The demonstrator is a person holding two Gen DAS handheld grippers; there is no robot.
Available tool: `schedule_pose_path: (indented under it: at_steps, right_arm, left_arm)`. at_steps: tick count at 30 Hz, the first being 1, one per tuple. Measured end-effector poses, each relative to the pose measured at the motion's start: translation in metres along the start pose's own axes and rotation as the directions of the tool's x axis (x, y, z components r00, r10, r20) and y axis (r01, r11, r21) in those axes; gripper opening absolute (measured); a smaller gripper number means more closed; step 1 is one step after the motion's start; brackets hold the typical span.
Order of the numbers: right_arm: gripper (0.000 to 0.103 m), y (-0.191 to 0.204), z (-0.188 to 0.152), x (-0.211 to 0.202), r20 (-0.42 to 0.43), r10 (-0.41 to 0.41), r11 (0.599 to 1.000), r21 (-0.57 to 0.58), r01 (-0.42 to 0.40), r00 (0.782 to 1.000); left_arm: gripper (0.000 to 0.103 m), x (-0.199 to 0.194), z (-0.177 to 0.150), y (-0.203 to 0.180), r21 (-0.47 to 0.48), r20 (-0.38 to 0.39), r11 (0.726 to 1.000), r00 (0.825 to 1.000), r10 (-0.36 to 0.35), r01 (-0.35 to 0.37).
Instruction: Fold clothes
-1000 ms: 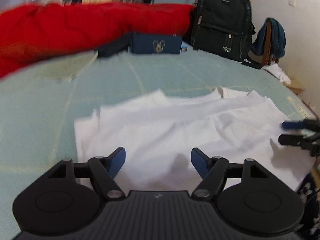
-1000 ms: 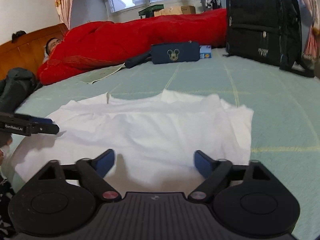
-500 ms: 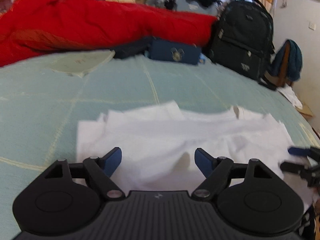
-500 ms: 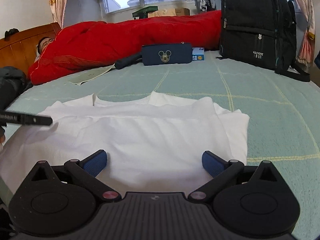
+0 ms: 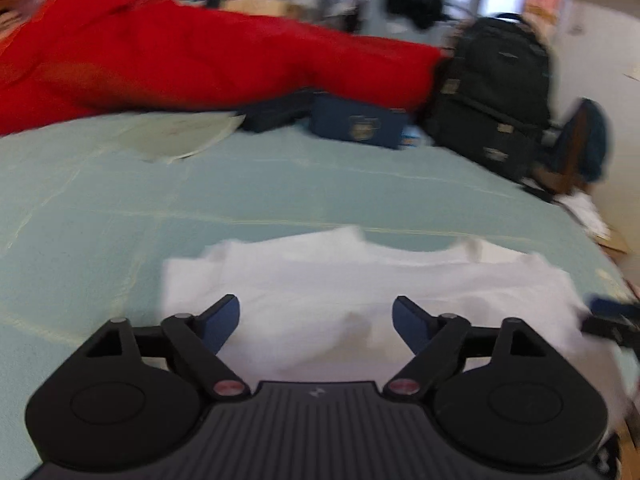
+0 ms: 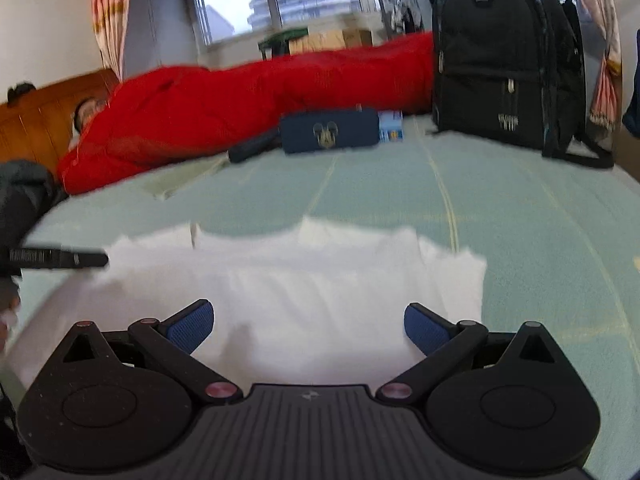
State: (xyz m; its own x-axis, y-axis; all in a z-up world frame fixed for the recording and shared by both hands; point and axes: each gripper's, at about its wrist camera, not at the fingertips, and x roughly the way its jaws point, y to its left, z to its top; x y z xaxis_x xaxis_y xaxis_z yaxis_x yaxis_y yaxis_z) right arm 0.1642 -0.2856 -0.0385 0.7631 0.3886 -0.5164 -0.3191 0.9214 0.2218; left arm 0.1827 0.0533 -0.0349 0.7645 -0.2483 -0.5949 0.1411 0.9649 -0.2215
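Bedroom, pale green bedsheet (image 6: 520, 216) as the work surface; far side, beyond both tools, a red quilt (image 6: 248, 96) w/ someone lying under it, a black backpack (image 6: 504, 60) and a navy pouch (image 6: 328, 132). White t-shirt (image 6: 320, 280) lies flat on the sheet right ahead of and under both grippers — it looks partly folded already: sides seem tucked in, a layered band runs across the far part, collar end away from the tools. Still left, judging by shape: at least one more fold to make a compact packet, prob. near hem over to the far edge. Left gripper (image 5: 316, 316) is spread wide, nothing between its fingers, hovering over the near hem; right gripper (image 6: 306, 324) likewise wide apart & empty, the other tool's tip poking in at its left. Vs 0.5 s ago: both views have pulled back/tilted slightly, shirt sits a bit further ahead, more motion blur — cloth itself hasn't visibly changed, neither tool has closed.
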Motion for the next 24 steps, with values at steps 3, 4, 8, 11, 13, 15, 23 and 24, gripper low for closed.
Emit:
schedule_pose_path:
  at_steps: [3, 4, 8, 11, 13, 15, 23, 24]
  right_arm:
    - [0.103, -0.001, 0.007, 0.014, -0.024, 0.057, 0.997, 0.044, -0.056, 0.998]
    - [0.103, -0.003, 0.006, 0.02, -0.039, 0.054, 0.997, 0.06, -0.052, 0.998]
    - [0.103, -0.018, -0.008, 0.032, -0.058, 0.053, 0.994, 0.103, -0.047, 0.997]
    - [0.103, -0.017, -0.009, 0.027, -0.053, 0.056, 0.995, 0.086, -0.052, 0.997]
    - [0.103, -0.014, -0.01, 0.027, -0.057, 0.045, 0.997, 0.067, -0.041, 0.997]
    - [0.103, -0.012, -0.012, 0.028, -0.058, 0.034, 0.998, 0.054, -0.031, 0.998]
    - [0.103, -0.004, -0.016, 0.027, -0.061, 0.0, 1.0, -0.008, -0.001, 0.998]
    - [0.103, -0.003, -0.016, 0.027, -0.061, -0.004, 1.0, -0.01, 0.003, 0.998]
  left_arm:
    - [0.087, 0.013, -0.005, -0.001, -0.016, -0.035, 0.999, 0.999, -0.034, 0.034]
    - [0.086, 0.019, -0.006, 0.002, -0.037, -0.058, 0.999, 0.998, 0.014, -0.016]
    - [0.083, 0.019, -0.003, 0.007, -0.073, -0.045, 0.992, 0.994, 0.103, -0.106]
    - [0.084, 0.014, 0.008, 0.001, -0.041, -0.025, 0.987, 0.988, 0.153, -0.153]
    - [0.088, 0.015, 0.012, 0.003, -0.041, -0.035, 0.997, 0.997, 0.065, -0.066]
    - [0.088, 0.024, 0.015, 0.009, -0.076, -0.057, 0.997, 0.998, 0.028, -0.032]
    - [0.088, 0.009, 0.022, 0.004, -0.078, -0.053, 0.991, 0.993, 0.108, -0.112]
    - [0.088, 0.004, 0.02, 0.0, -0.057, -0.058, 0.994, 0.995, 0.087, -0.09]
